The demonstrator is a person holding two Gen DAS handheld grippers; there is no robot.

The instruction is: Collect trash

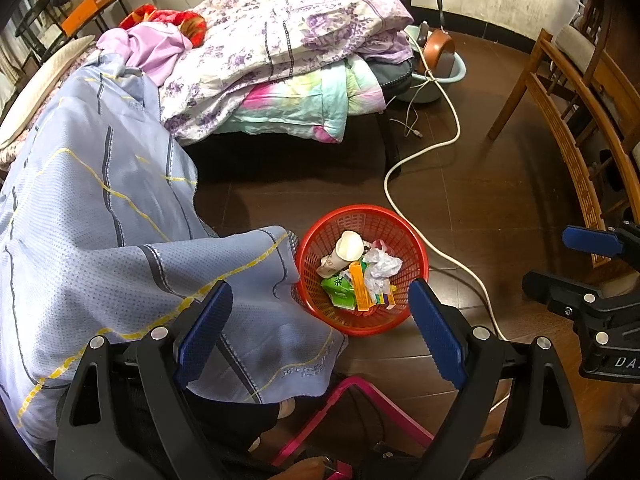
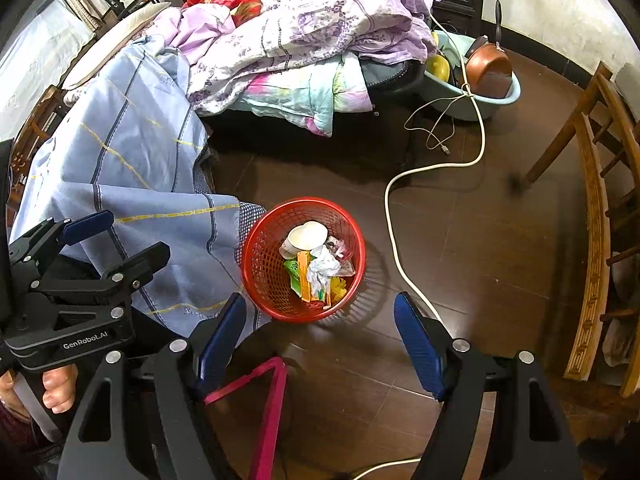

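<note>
Nearest the lens: left gripper (image 1: 320, 328), jaws wide apart, nothing between the blue pads, pointing steeply down at the dark floor (image 1: 460, 208). Below it, a pink strap (image 1: 348, 388) over the floorboards. Just ahead, red basket (image 1: 362, 270) standing upright on the floor, touching the hanging edge of a blue sheet (image 1: 100, 208) on its left side. Inside: white paper cup (image 1: 348, 246) lying tilted, crumpled clear plastic bag (image 1: 380, 266), green packet (image 1: 340, 292), orange wrapper (image 1: 362, 290). White cable (image 1: 420, 160) snaking across the floor, passing close by the basket's right side. Right gripper (image 2: 320, 332) likewise spread open and empty, aimed down near the same basket. Further back, floral quilt (image 1: 288, 36) heaped on the bed, pale blue basin (image 2: 476, 100) with a brown pan (image 2: 490, 66), wooden chair (image 1: 568, 128) at the right.
</note>
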